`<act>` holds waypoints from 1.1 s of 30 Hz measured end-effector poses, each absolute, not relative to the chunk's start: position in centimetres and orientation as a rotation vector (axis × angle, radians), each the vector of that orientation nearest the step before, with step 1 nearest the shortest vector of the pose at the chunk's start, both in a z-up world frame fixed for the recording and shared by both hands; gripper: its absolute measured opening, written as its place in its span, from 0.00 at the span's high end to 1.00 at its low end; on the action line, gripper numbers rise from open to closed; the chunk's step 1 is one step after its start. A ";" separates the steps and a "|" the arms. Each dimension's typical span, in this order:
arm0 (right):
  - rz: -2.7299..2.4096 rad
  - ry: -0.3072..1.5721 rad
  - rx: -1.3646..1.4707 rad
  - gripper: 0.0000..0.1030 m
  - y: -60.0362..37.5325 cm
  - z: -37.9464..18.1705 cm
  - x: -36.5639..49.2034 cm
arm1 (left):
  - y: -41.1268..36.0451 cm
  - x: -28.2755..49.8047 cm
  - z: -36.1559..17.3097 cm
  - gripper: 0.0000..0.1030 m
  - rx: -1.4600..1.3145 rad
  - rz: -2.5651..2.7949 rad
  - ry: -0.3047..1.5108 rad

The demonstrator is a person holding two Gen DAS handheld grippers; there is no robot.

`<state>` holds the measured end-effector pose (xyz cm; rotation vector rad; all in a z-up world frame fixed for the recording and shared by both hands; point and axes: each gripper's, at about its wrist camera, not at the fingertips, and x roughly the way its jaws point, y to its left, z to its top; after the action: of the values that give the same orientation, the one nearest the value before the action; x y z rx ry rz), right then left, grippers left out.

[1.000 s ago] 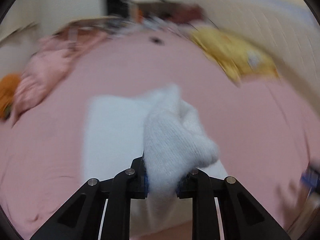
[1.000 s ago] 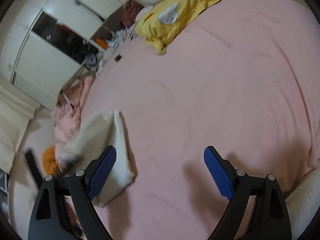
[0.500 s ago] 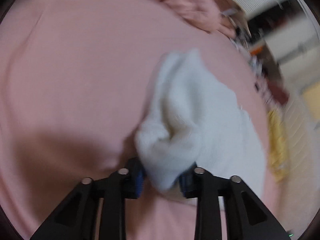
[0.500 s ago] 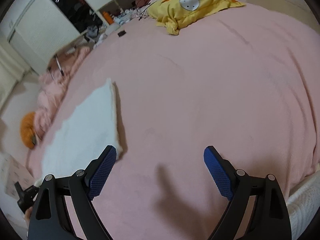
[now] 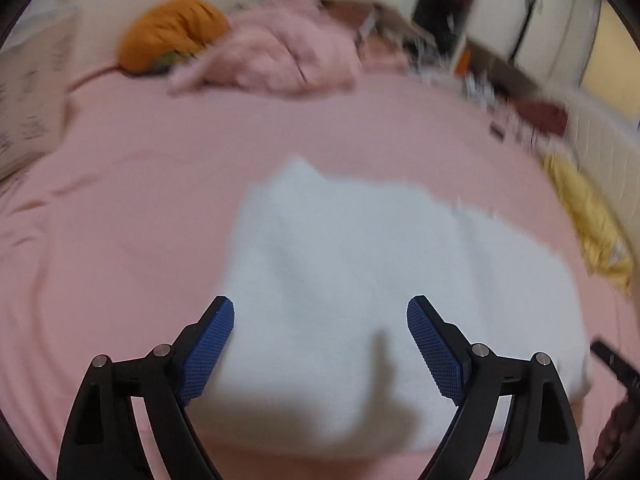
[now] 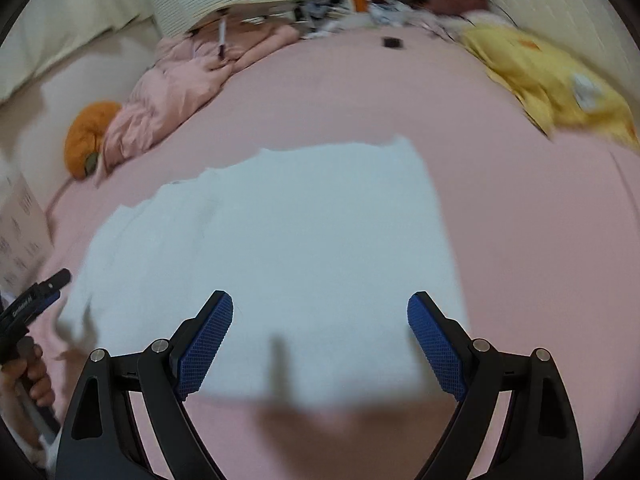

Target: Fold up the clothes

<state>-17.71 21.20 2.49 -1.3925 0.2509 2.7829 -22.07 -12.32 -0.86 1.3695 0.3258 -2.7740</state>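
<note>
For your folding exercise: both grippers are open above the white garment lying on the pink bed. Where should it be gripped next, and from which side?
Probably the white garment at its far right corner, coming from above: it lies flat and that corner looks clean and square, while the left edge looks ragged.

Soft white cloth garment (image 6: 280, 240)

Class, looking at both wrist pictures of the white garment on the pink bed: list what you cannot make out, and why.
- White garment, left wrist view: motion blur hides its folds and layers.
- White garment, right wrist view: the gripper hides part of its near edge.
- Bedside clutter, right wrist view: too small and blurred to identify.
</note>
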 end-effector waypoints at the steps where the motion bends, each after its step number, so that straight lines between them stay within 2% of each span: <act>1: 2.753 0.210 -1.412 0.13 20.9 1.3 -18.5 | -12.0 -22.5 -2.2 0.14 1.411 -2.750 0.296; 3: 2.727 0.106 -1.435 0.12 20.1 -1.5 -19.0 | -10.7 -22.0 -3.4 0.10 1.381 -2.761 0.214; 5: 2.800 -0.003 -1.298 0.08 19.6 -2.4 -17.5 | -10.0 -21.0 -3.8 0.10 1.328 -2.794 0.160; 8: 2.808 0.014 -1.301 0.07 19.9 -2.2 -17.3 | -9.9 -21.5 -3.3 0.10 1.329 -2.815 0.160; 10: 2.838 0.008 -1.348 0.07 20.0 -1.2 -17.8 | -10.7 -23.0 -1.1 0.10 1.307 -2.843 0.184; 13: 2.967 -0.017 -1.159 0.07 21.6 3.0 -18.5 | -13.0 -26.1 3.1 0.05 1.146 -2.920 0.197; 14: 2.979 -0.032 -1.075 0.03 22.5 4.4 -19.4 | -13.8 -27.6 4.0 0.00 1.122 -2.929 0.202; 15: 2.973 -0.036 -1.026 0.00 23.6 5.3 -20.8 | -14.4 -29.6 4.3 0.00 1.137 -2.914 0.207; 17: 2.950 0.040 -1.056 0.00 26.4 5.8 -24.9 | -15.6 -34.8 4.1 0.00 1.208 -2.861 0.213; 20: 2.813 0.210 -1.279 0.00 30.7 3.5 -31.0 | -16.1 -40.3 1.9 0.01 1.404 -2.788 0.249; 22: 2.730 0.296 -1.434 0.00 32.2 1.4 -33.3 | -16.2 -42.4 -0.5 0.17 1.555 -2.728 0.309; 23: 2.687 0.334 -1.513 0.00 32.7 0.1 -34.1 | -16.0 -42.6 -1.7 0.47 1.620 -2.700 0.325; 24: 2.641 0.372 -1.591 0.01 33.2 -1.2 -34.8 | -15.7 -42.9 -2.8 0.86 1.685 -2.671 0.342; 25: 2.634 0.398 -1.665 0.22 33.2 -2.2 -35.1 | -15.4 -42.6 -3.2 0.87 1.691 -2.673 0.328; 26: 2.663 0.391 -1.667 0.66 32.9 -2.1 -34.8 | -15.1 -41.9 -2.9 0.87 1.643 -2.702 0.286; 28: 2.736 0.358 -1.624 0.91 32.1 -1.3 -33.9 | -14.8 -40.4 -1.7 0.89 1.560 -2.756 0.254; 31: 2.824 0.306 -1.518 0.91 31.2 1.3 -32.1 | -14.7 -37.5 1.6 0.89 1.433 -2.869 0.271; 33: 2.890 0.363 -1.471 0.92 31.2 3.7 -30.7 | -14.5 -35.3 4.6 0.89 1.363 -2.949 0.306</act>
<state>-30.70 31.22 3.70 -1.4707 0.3631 2.8897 -35.34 -14.49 4.56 1.3628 0.3058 -2.9495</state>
